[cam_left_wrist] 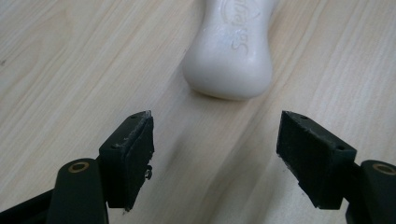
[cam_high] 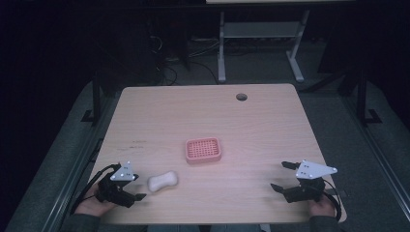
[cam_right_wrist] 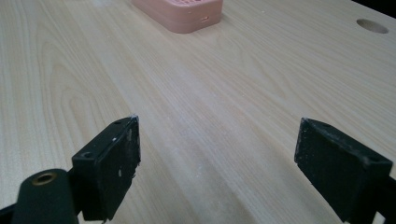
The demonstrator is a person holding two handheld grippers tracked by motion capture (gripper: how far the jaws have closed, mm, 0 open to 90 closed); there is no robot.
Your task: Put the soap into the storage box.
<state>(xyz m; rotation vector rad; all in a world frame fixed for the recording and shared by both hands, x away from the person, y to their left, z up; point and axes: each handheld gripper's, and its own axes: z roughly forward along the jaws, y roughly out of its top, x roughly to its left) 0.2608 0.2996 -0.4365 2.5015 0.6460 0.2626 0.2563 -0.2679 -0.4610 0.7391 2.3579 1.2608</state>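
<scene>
— Just left of the pink soap dish (cam_high: 203,150), toward the person's edge of the table (cam_high: 270,121), lies the white soap bar (cam_high: 162,181). Why is the left gripper (cam_high: 137,189) parked so close to it?

— I'd say it is lining up a grasp. Its jaws stand wide apart with nothing between them, pointing at the bar's near end, and they look wide enough to straddle it.

— And the right gripper (cam_high: 280,176)?

— Well to the right of the dish, low over bare wood, jaws equally wide and empty. It seems to be waiting, clear of the other hand's path.

— What does the left gripper view add?

— Raised lettering on the soap bar (cam_left_wrist: 230,51), and a strip of wood separating it from the pads (cam_left_wrist: 312,154), so no contact. The high view alone shows bar and dish apart.

— The right gripper view?

— The dish (cam_right_wrist: 180,13) seen from the side, showing its low wall, and the table's cable hole (cam_right_wrist: 372,25) beyond.
</scene>
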